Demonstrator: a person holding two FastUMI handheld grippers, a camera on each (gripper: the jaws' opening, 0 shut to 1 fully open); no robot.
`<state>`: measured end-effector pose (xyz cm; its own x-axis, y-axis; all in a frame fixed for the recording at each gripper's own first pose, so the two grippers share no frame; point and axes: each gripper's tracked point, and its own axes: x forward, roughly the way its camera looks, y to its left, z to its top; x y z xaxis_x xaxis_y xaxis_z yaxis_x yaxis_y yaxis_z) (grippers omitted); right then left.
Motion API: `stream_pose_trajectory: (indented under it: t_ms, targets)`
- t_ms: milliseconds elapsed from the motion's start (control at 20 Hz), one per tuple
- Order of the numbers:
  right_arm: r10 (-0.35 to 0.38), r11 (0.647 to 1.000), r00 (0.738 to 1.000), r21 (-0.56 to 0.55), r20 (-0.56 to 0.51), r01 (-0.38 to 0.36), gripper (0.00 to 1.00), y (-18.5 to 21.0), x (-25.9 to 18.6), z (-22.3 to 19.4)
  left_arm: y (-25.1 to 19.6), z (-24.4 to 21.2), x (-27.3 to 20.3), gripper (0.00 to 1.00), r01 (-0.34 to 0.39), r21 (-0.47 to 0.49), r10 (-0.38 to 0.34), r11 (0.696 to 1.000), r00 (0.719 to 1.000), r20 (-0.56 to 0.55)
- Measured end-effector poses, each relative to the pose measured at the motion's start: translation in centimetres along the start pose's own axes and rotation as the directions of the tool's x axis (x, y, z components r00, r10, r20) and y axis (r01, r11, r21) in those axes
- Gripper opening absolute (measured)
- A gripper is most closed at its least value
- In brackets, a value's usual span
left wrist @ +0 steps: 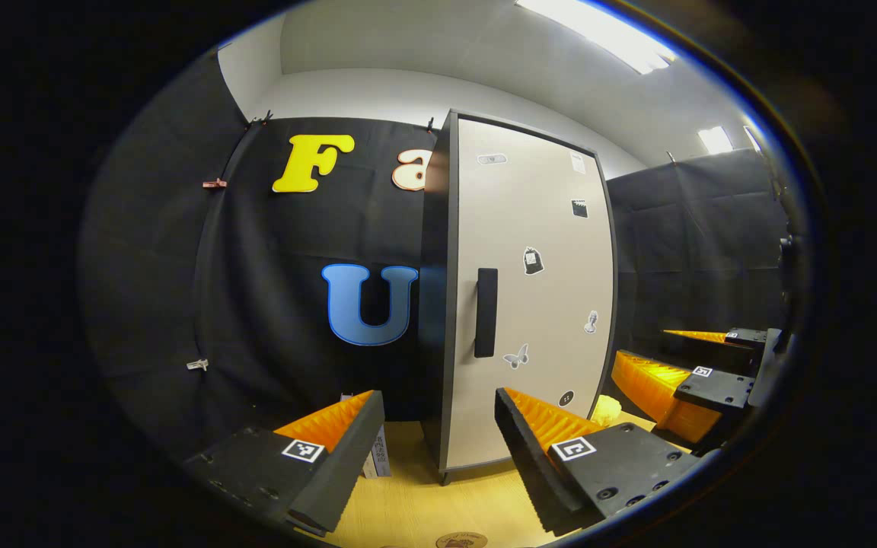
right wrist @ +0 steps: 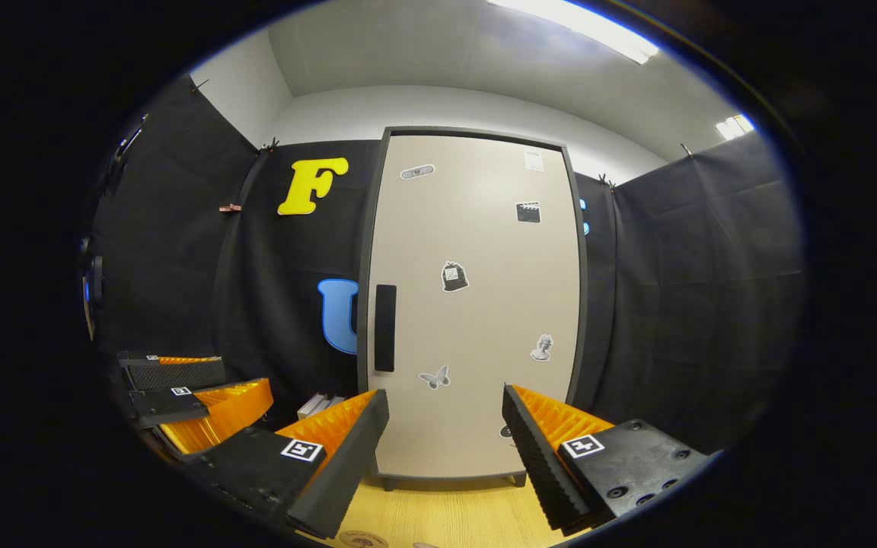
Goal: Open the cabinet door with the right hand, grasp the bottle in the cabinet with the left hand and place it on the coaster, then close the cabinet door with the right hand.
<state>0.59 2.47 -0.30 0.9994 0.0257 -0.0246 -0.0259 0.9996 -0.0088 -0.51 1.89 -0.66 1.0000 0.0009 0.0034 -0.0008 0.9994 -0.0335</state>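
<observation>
Cabinet door is seen shut, flush in its dark frame, with the dark vertical handle near its left edge. The bottle is hidden behind the shut door; its place cannot be told. Stickers are scattered over the door face. The cabinet is stood on the wooden bench, against the black cloth wall. In the left gripper view a round coaster is partly seen at the bottom edge, on the bench, between the tongs. Left tongs are held apart, nothing between them, pointed at the cabinet's left front corner, clear of it. Right tongs are held apart too, empty, facing the door below the handle, not touching. Small boxes are seen by the cabinet's left foot.
</observation>
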Motion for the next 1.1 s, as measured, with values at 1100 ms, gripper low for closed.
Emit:
stream_pose_trajectory:
  t_ms: [1100]
  targets:
    - [0.056,0.998,0.998,0.024,0.002,-0.056,0.98,3.8,5.1,0.0,4.5,-0.1,1.7,0.93,-0.098,0.042,0.097,0.994,0.995,0.009]
